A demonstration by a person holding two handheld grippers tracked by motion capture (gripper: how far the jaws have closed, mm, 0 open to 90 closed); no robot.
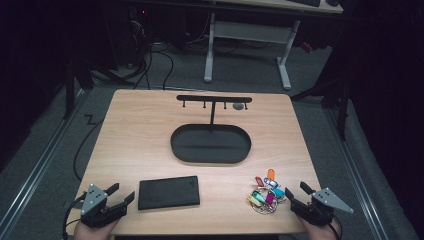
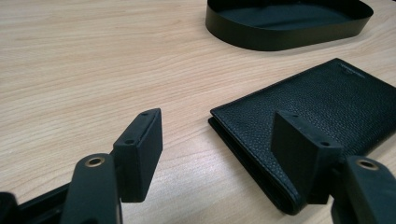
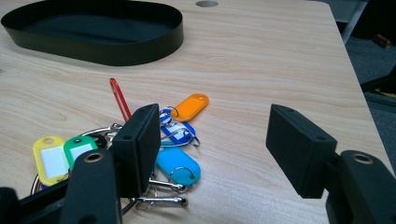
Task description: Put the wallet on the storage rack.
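Two items await you on the table (image 1: 130, 130), neither yet handled, and both grippers idle at its near edge.

Item 1: black wallet (image 1: 169, 192). Grained leather, closed, lying flat near the front edge, left of centre. In the left gripper view the wallet (image 2: 322, 112) has its folded corner just ahead of your right-hand jaw, with bare wood between the jaws. Status: untouched.

Item 2: bunch of key tags (image 1: 266, 192). Coloured plastic tags on metal rings, heaped at the front right. In the right gripper view the key tags (image 3: 180, 140) show yellow, green, orange and blue pieces, plus a red strip, lying partly behind one jaw and spilling into the gap. Status: untouched, resting on the wood.

Item 3: oval tray (image 1: 210, 144). Black, shallow, empty, mid-table. Behind it a hook stand (image 1: 214, 100) rises with a crossbar of small pegs, none of them carrying anything.

Tools: your left gripper (image 1: 121, 194) has its jaws spread wide, nothing between them, aimed towards the wallet. Your right gripper (image 1: 297, 191) is likewise spread wide and grips nothing, sitting just beside the key tags.

Progress, as judged from this layout: nothing is stowed. The likely work is to move the wallet into the tray and the key tags onto a peg or into the tray; both pickups and both placements remain.
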